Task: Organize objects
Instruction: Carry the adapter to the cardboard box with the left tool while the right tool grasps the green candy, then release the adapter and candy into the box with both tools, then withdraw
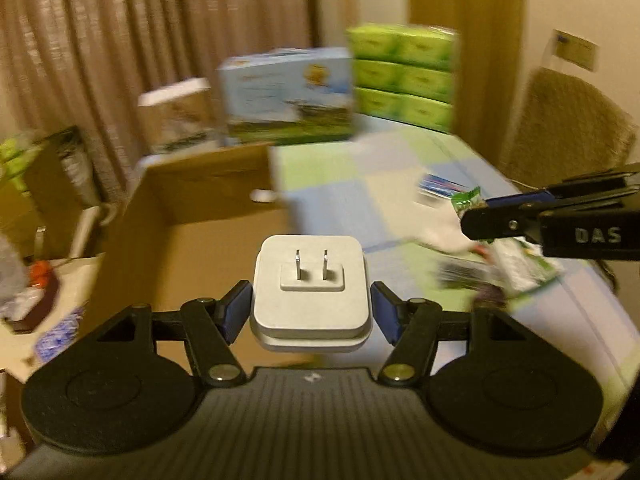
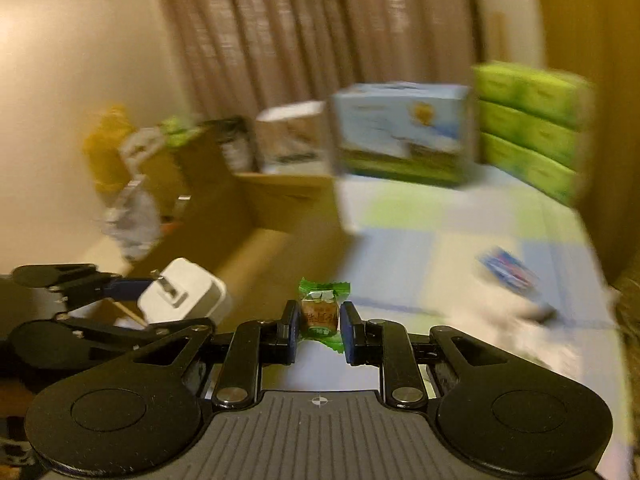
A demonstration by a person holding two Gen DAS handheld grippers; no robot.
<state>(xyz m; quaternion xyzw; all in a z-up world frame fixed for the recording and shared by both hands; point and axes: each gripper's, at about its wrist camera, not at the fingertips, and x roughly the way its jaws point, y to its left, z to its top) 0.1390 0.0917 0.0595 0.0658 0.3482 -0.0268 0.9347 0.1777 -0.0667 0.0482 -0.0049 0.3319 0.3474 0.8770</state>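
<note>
My left gripper (image 1: 311, 306) is shut on a white wall charger (image 1: 310, 280) with two metal prongs facing the camera, held over the near edge of an open cardboard box (image 1: 192, 248). In the right wrist view the same charger (image 2: 184, 294) and left gripper (image 2: 132, 300) show at the lower left. My right gripper (image 2: 319, 322) is shut on a small candy in a green wrapper (image 2: 320, 308), raised above the checked tablecloth (image 2: 440, 248). From the left wrist view the right gripper (image 1: 472, 216) comes in at the right edge with the green candy (image 1: 464, 198) at its tip.
A blue-and-green carton (image 1: 288, 92) and stacked green tissue packs (image 1: 404, 76) stand at the table's back. Blurred packets (image 1: 516, 264) and a blue wrapper (image 2: 508, 268) lie on the cloth. A chair (image 1: 568, 128) is at the right; clutter (image 1: 36, 288) sits left of the box.
</note>
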